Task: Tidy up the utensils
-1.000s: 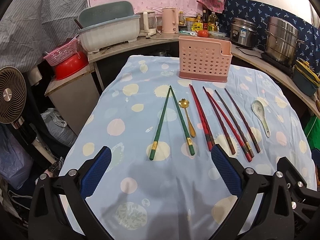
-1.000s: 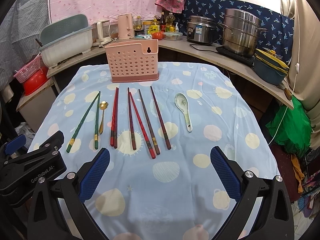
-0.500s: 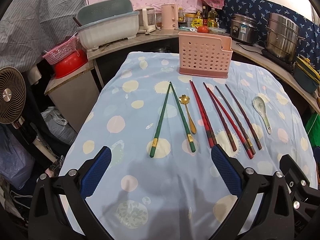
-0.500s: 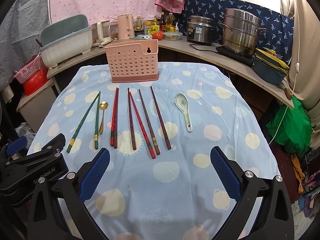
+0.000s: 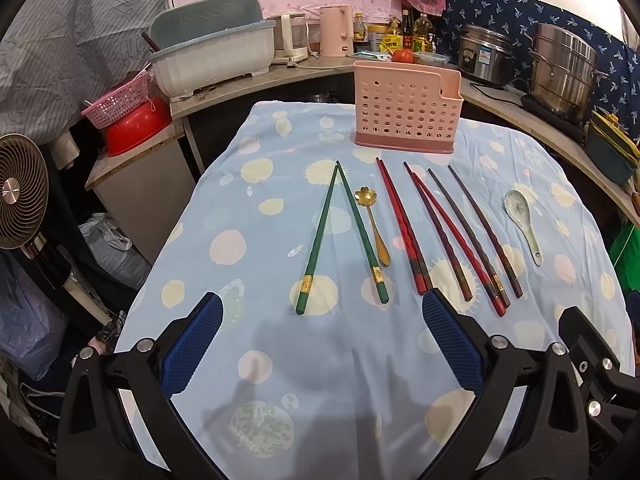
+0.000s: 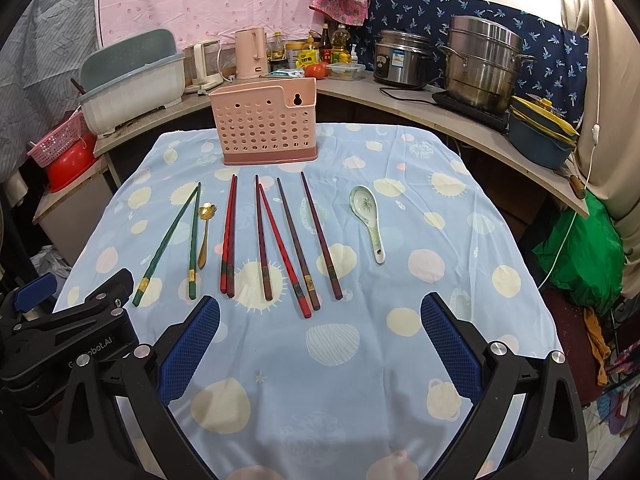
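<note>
A table covered with a pale blue cloth printed with cream and pink dots (image 6: 400, 360) carries a row of utensils, and at its far edge stands an upright pink perforated plastic utensil holder (image 6: 266, 128) with nothing visible inside it. Nearest the left side lie two green chopsticks with gold bands (image 5: 340, 236), their far tips meeting and their near ends spread apart in a narrow V. Just beside them rests a small gold spoon with a flower-shaped bowl (image 5: 372, 224), then a pair of red chopsticks (image 5: 402, 228) lying side by side and touching. Further right are four dark red and brown chopsticks (image 6: 296, 240), loosely fanned, two of them crossing near their far ends. A white ceramic soup spoon with a green pattern (image 6: 368, 220) lies apart on the right, bowl up. The left gripper (image 5: 320, 344) hovers over the near edge with its blue-padded fingers spread wide and nothing between them; the right gripper (image 6: 320, 344) is likewise wide apart and empty, just beside the left.
</note>
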Tool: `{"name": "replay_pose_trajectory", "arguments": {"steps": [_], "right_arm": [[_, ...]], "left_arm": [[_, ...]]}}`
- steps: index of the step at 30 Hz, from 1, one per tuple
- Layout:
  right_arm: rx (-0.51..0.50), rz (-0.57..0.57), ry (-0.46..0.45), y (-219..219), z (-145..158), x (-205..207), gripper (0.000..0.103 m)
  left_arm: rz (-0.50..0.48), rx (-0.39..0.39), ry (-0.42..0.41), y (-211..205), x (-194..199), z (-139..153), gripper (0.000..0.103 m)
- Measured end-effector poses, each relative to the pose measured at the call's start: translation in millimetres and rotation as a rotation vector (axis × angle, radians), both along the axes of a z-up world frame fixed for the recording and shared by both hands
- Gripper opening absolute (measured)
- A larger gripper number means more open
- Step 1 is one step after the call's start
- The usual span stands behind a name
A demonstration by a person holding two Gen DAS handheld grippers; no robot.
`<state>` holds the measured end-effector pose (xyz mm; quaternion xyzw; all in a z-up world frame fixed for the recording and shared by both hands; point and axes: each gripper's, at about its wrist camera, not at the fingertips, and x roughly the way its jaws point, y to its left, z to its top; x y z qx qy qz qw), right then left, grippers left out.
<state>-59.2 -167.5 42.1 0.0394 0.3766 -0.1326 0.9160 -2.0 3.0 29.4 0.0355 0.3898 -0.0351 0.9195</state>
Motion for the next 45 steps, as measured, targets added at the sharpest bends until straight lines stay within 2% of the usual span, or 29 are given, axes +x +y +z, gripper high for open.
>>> {"name": "replay_pose_trajectory", "arguments": {"steps": [12, 22, 28, 37, 45], "right_arm": [[0.007, -0.009, 0.011, -12, -8, 10, 0.096], [0.010, -0.052, 0.039, -42, -25, 34, 0.096], [0.017, -0.058, 0.060, -53, -39, 52, 0.093], [0.039, -0.074, 0.081, -71, -58, 79, 0.080], [0.088, -0.104, 0.098, -95, -74, 97, 0.066]], "left_arm": [[0.017, 0.004, 0.020, 7, 14, -9, 0.096], [0.074, 0.003, 0.060, 32, 48, -33, 0.095], [0.075, 0.013, 0.091, 33, 67, -52, 0.095], [0.044, -0.003, 0.139, 27, 83, -70, 0.081], [0.007, -0.024, 0.178, 20, 95, -84, 0.057]]}}
